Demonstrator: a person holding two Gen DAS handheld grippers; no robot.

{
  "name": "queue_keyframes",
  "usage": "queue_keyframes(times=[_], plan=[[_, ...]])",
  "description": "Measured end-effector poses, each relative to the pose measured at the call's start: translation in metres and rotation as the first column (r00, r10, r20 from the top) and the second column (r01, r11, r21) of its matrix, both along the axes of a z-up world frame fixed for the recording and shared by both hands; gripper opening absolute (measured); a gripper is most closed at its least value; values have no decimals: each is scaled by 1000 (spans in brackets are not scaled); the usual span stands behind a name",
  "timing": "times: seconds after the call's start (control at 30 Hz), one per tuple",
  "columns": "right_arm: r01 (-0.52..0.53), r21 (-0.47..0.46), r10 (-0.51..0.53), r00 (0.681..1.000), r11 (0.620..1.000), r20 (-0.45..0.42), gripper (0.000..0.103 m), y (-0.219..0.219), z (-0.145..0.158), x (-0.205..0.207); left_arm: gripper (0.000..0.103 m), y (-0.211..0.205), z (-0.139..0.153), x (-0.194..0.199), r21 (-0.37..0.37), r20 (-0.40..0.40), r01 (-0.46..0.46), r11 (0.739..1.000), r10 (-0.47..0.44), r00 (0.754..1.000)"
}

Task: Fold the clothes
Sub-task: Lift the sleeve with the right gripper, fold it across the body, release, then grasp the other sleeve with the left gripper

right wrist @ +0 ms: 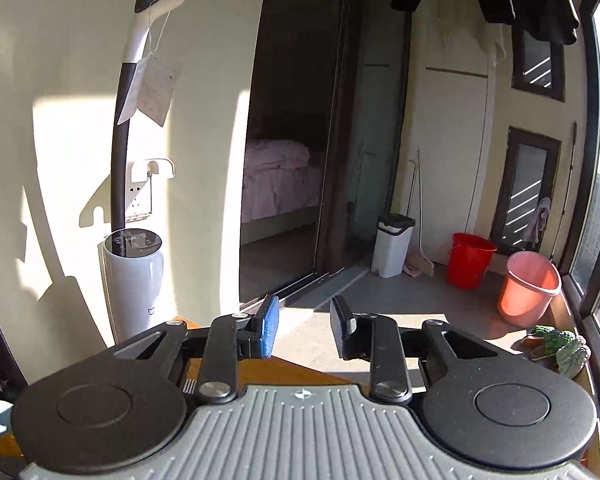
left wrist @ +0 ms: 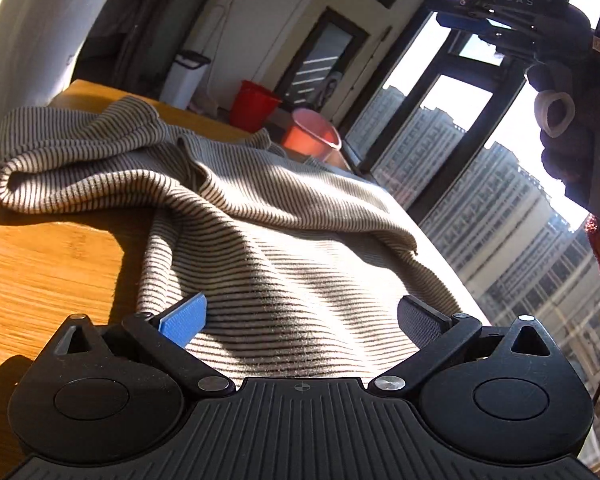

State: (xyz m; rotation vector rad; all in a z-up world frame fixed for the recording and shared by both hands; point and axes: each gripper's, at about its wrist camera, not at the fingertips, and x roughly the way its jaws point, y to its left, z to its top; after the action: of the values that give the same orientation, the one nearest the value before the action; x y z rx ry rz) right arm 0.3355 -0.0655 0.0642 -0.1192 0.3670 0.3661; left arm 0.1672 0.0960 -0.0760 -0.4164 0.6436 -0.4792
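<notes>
Fingers (left wrist: pixel 183 320) of the left gripper (left wrist: pixel 300 320) stand wide apart, nothing between them; the near hem of the striped sweater (left wrist: pixel 260 216) lies across the gap, under and just ahead of the pads. Contact with the cloth cannot be told from this view.

Fingers (right wrist: pixel 269 326) of the right gripper (right wrist: pixel 306 330) are set narrower, still parted, holding nothing. This gripper points off over the far corner of the bench (right wrist: pixel 284 368), away from the sweater, toward the floor and the doorway.

Sweater: on the bench (left wrist: pixel 40 264), crumpled, unfolded. One sleeve or side lobe is bunched to the left of the sweater body; the far edge is rumpled toward the window side. Strong sun and shadow bands cross the knit.

Beyond the sweater: red bucket (left wrist: pixel 256 106), pink bucket (left wrist: pixel 314 134).

Step in hand (judgement): start of the fold. Left gripper is placed to take the near hem; no fold made yet.

Next move calls for: left fingers down onto the hem edge and closing on one layer only. Right gripper needs to turn back toward the sweater and find a second corner, so the garment can be spread flat first.
</notes>
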Motion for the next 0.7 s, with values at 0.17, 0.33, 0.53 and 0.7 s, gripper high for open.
queue_keyframes(times=[0.17, 0.33, 0.53, 0.7], plan=[[84, 165, -38, 964, 983, -265, 49, -35, -80, 12, 103, 0, -1, 7, -6, -13, 11, 1000, -11, 1000], [200, 207, -93, 896, 958, -435, 49, -67, -158, 9, 103, -2, -1, 13, 12, -31, 47, 999, -46, 998], [188, 241, -99, 936, 952, -338, 62, -75, -156, -24, 103, -16, 4, 11, 113, -19, 58, 992, -56, 998], [87, 265, -35, 980, 960, -195, 86, -73, -153, -67, 103, -17, 25, 17, 204, 31, 20, 979, -27, 999]])
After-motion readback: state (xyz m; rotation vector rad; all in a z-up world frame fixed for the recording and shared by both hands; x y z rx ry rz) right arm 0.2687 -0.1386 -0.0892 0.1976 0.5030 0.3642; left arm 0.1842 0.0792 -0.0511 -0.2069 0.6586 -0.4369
